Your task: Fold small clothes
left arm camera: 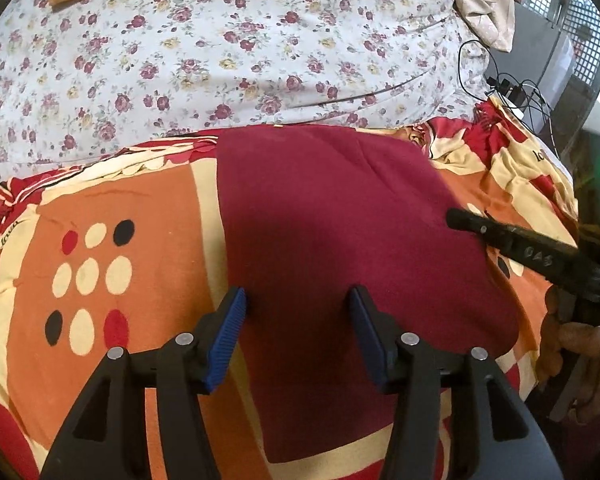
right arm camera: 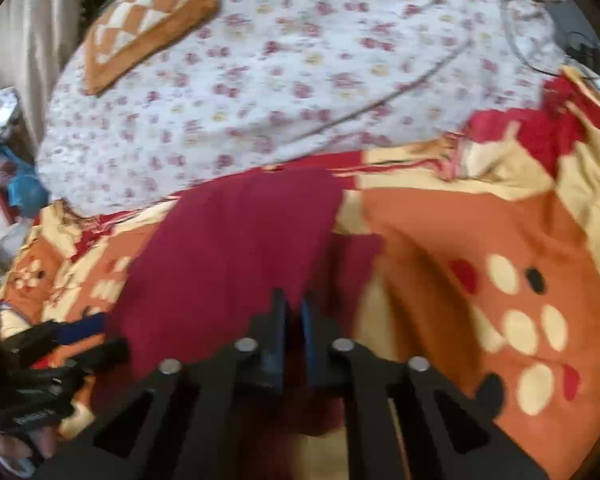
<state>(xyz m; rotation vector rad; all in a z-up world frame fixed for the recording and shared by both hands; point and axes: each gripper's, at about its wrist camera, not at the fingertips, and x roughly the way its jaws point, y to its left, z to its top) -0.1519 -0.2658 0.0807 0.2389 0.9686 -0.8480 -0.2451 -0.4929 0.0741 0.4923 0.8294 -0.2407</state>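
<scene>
- Your left gripper (left arm camera: 298, 300) stands with its jaws wide apart, holding nothing, poised over the near part of the maroon cloth (left arm camera: 340, 240).
- Your right gripper (right arm camera: 294, 312) has its jaws nearly together at the cloth's right side; the view is blurred, so you likely pinch its edge, though this is unsure.
- The cloth lies flat as a smooth, roughly rectangular panel on the patterned blanket (left arm camera: 100, 280), apparently folded at least once; further folds seem left.
- Beyond lies the floral sheet (left arm camera: 220, 60).

Left gripper (left arm camera: 298, 300) fingers spread wide — right gripper (right arm camera: 293, 306) fingers nearly closed
</scene>
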